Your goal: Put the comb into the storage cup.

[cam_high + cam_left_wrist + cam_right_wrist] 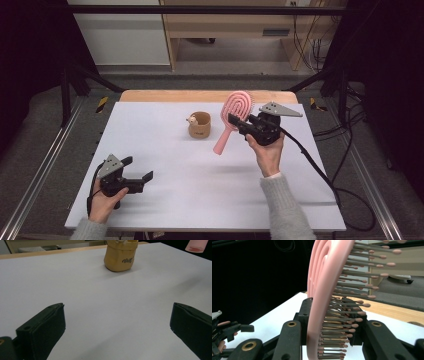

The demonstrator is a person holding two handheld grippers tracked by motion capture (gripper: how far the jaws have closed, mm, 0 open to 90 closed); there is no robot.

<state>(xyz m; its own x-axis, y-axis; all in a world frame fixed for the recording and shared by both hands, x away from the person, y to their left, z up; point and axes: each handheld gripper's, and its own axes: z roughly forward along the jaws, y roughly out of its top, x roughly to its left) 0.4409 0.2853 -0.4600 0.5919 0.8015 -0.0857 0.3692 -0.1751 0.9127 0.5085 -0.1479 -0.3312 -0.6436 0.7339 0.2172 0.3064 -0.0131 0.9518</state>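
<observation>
While gripped, hairbrush (233, 120) handle down-left.

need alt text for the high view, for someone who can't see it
The right gripper holds a pink hairbrush above a white table, beside a tan cup. The left gripper rests open near the front left corner.

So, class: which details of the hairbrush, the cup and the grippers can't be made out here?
- Hairbrush handle tip: cut off by the top edge in the left gripper view.
- Cup rim and figure: cropped there; too small in the high view.
- Cup's lettering: partly turned away.
- Right gripper fingers' contact: hidden by bristles.
</observation>
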